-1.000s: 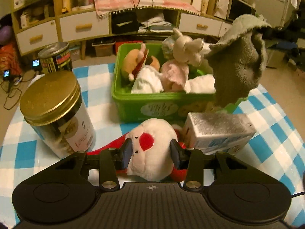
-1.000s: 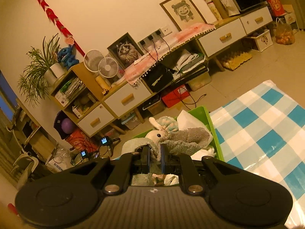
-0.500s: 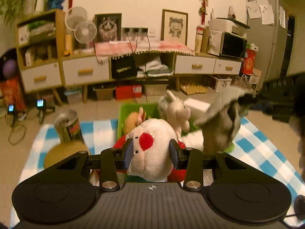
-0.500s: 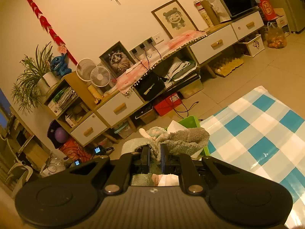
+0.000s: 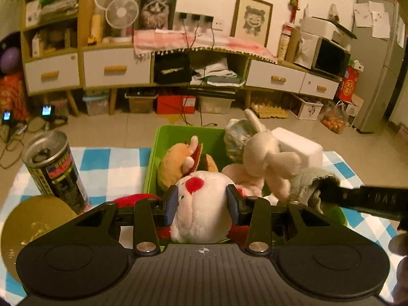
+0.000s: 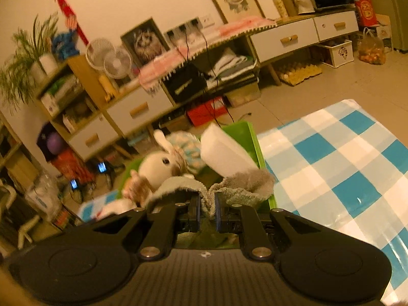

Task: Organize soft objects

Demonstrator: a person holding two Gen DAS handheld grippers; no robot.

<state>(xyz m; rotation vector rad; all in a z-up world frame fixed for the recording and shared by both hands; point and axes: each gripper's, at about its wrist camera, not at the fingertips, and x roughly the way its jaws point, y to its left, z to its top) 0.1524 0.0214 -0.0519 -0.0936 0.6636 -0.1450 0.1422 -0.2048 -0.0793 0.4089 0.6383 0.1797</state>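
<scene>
Left wrist view: left gripper (image 5: 201,204) clamps a white plush toy (image 5: 201,211) with a red cheek spot, its jaws partly apart at the toy's width. At 12 o'clock of it, the green bin (image 5: 163,150) holds a rabbit plush (image 5: 267,158).

Right wrist view: right gripper (image 6: 206,210), jaws nearly together, pinches a grey cloth (image 6: 239,188) over the bin; checked tablecloth (image 6: 344,173) at 3 o'clock.
</scene>
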